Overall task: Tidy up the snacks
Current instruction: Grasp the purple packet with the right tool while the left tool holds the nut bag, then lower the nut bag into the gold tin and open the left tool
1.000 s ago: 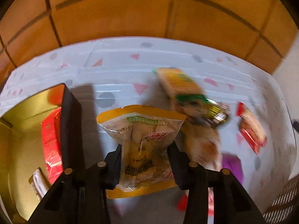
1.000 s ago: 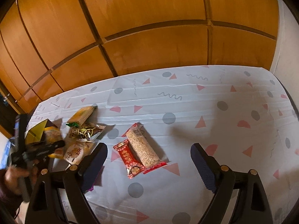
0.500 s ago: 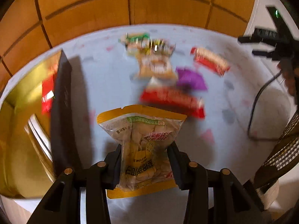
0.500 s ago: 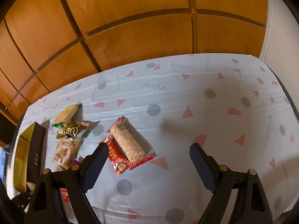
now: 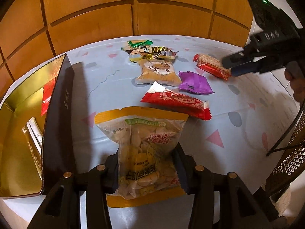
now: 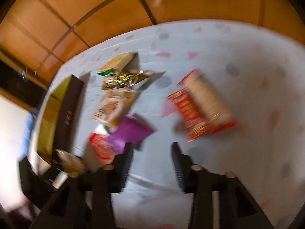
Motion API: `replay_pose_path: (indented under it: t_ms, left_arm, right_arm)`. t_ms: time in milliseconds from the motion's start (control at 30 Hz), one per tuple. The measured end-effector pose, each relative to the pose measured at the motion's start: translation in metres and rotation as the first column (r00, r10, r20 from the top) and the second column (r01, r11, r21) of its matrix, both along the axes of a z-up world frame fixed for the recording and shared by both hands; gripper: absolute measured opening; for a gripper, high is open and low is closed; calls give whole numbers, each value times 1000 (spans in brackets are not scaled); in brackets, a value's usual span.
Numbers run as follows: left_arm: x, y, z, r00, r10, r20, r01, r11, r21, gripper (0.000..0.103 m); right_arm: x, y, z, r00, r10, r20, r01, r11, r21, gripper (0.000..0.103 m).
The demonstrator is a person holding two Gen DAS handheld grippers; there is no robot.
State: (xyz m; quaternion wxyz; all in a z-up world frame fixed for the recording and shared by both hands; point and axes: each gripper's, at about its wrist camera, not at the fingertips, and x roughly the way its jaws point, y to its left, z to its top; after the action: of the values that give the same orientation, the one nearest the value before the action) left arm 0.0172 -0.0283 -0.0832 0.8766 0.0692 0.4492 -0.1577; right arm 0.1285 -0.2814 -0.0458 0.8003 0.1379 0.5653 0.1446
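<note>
My left gripper (image 5: 146,164) is shut on a clear yellow-edged snack bag (image 5: 144,143) and holds it above the table, right of the gold-lined box (image 5: 57,103). The box holds a red packet (image 5: 47,95) and a white packet (image 5: 34,133). Loose snacks lie ahead: a red packet (image 5: 177,101), a purple packet (image 5: 194,83), a tan cookie packet (image 5: 158,72) and a red-ended cereal bar (image 5: 209,64). My right gripper (image 6: 150,148) is open and empty, low over the table between the purple packet (image 6: 131,131) and the cereal bar (image 6: 207,99). It also shows in the left wrist view (image 5: 234,64).
Green and gold wrapped snacks (image 5: 150,51) lie at the far end of the pile. Wooden wall panels (image 5: 133,5) stand behind the patterned tablecloth (image 5: 238,118). A woven chair back (image 5: 287,160) stands at the right edge.
My left gripper pulled back and turned with the bag, bringing the loose snacks into view. My right gripper dropped toward the snacks, swung left and narrowed its jaws; its view is blurred.
</note>
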Motion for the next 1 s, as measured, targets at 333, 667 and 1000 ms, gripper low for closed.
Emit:
replay_pose_path:
  t_ms: [333,667,1000]
  left_arm:
    - [-3,3,1,1000,3,7,-3,1000,-23,48]
    - [-4,5,0,1000,8,15,-8,1000,-30,49]
    - [0,1,4,1000,-17,3,17,1000,-15,46]
  right_arm:
    - [17,45,-30,986,-151,-68,155,986,62,81]
    - [-2,63,-37,1000,4,21,2,966,-260,39]
    - [-26,66,-41,992,90,83,-51,922,-383,39]
